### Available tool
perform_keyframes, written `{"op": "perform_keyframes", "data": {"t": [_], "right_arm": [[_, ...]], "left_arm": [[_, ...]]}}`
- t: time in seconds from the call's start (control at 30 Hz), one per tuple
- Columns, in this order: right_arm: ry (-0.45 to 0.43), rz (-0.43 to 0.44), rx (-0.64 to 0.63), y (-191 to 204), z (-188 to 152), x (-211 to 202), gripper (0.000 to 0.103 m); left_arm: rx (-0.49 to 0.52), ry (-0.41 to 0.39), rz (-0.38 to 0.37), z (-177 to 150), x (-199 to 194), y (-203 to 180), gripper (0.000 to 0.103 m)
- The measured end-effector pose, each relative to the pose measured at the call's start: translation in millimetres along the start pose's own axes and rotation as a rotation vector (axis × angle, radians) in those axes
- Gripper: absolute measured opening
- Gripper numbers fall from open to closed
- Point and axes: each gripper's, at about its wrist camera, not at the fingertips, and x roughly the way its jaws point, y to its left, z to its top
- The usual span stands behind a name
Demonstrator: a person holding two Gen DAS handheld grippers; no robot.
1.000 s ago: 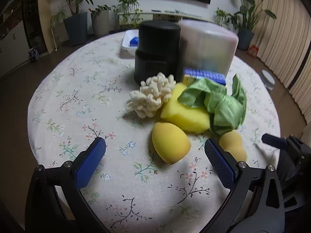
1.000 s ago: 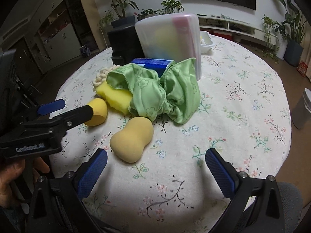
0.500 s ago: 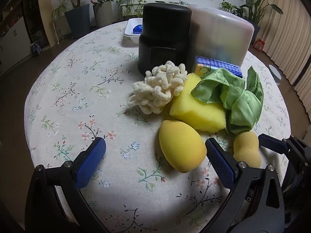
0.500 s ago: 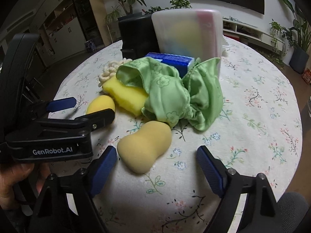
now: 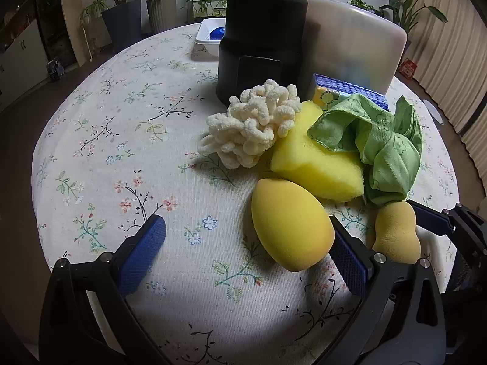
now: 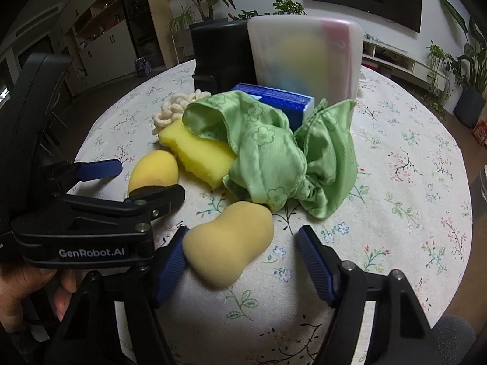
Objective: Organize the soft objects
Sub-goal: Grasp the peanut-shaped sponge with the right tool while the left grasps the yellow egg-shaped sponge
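Note:
A yellow egg-shaped sponge (image 5: 289, 225) lies between the jaws of my open left gripper (image 5: 246, 246), against its right pad; it also shows in the right wrist view (image 6: 153, 170). A tan gourd-shaped sponge (image 6: 228, 243) lies between the jaws of my open right gripper (image 6: 242, 261), close to its left pad, and shows in the left wrist view (image 5: 395, 231). Behind them lie a yellow block sponge (image 5: 316, 164), a cream chenille bundle (image 5: 249, 124), a green cloth (image 6: 274, 152) and a blue scrub sponge (image 6: 274, 97).
A black container (image 5: 261, 42) and a frosted white box (image 5: 353, 42) stand behind the pile. A white tray (image 5: 207, 35) sits at the table's far edge. The round table (image 5: 121, 121) has a floral cloth. The two grippers are side by side and close.
Both grippers have moved forward toward the pile. The egg sponge now sits between the left jaws and the gourd sponge between the right jaws, which have narrowed a little.

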Motion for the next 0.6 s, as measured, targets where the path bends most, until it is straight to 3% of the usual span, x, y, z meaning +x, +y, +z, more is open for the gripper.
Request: {"op": "perform_keyframes", "data": {"t": [0.13,0.23,0.3,0.57,0.6], "right_arm": [[-0.001,0.022,-0.022,3,-1,-2,0.055],[0.002,0.026,-0.026,4,-2,-4,0.054],[0.005,0.034,-0.016,1,-2,-6,0.053],[0.0,0.044,0.016,-11,-7,-22,0.051],[-0.003,0.045,0.016,-12,-7,-25,0.05]], "left_arm": [[0.003,0.0,0.013,0,1,-2,0.102],[0.004,-0.005,0.021,0,1,-2,0.099],[-0.009,-0.015,0.015,0,-1,0,0.092],[0.004,-0.027,-0.066,0,-10,-8,0.041],[0.007,-0.028,-0.073,-1,-11,-11,0.039]]}}
